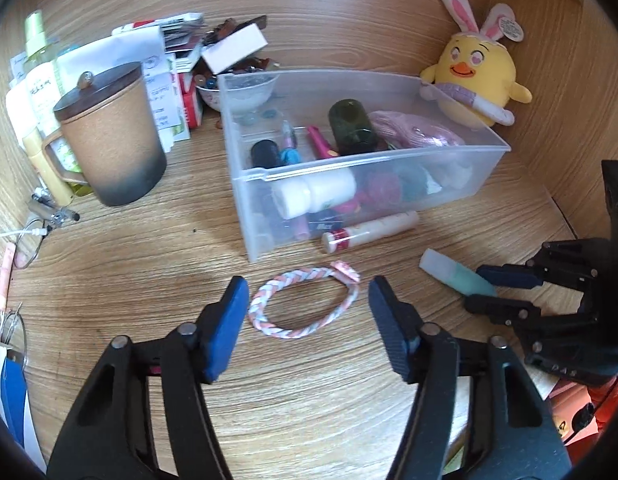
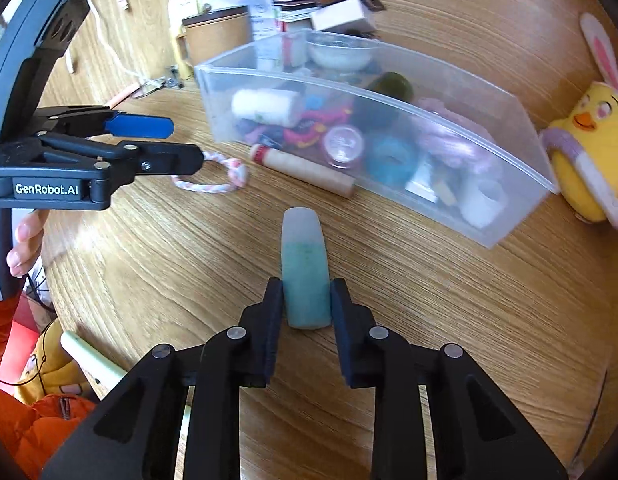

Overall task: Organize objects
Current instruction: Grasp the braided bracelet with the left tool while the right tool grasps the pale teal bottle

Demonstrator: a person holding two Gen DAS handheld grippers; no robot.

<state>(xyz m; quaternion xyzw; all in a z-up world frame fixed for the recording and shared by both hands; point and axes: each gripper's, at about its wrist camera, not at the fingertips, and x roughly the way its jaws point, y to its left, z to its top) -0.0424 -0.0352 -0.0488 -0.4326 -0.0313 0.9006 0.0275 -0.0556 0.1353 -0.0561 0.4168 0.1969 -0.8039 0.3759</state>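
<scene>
A braided pink and white bracelet (image 1: pixel 305 304) lies on the wooden table between the fingers of my open left gripper (image 1: pixel 305 312); it also shows in the right wrist view (image 2: pixel 213 180). My right gripper (image 2: pixel 305 300) is shut on the lower end of a teal tube with a frosted cap (image 2: pixel 305 268), which also shows in the left wrist view (image 1: pixel 453 276). A clear plastic bin (image 1: pixel 389 160) with several small items stands behind them. A cream lip balm tube (image 1: pixel 369 232) lies against the bin's front wall.
A brown lidded mug (image 1: pixel 113 136) stands left of the bin, with papers and boxes (image 1: pixel 169 60) behind it. A yellow chick plush (image 1: pixel 473 72) sits at the bin's far right corner. Glasses and a cable (image 1: pixel 29 236) lie at the left edge.
</scene>
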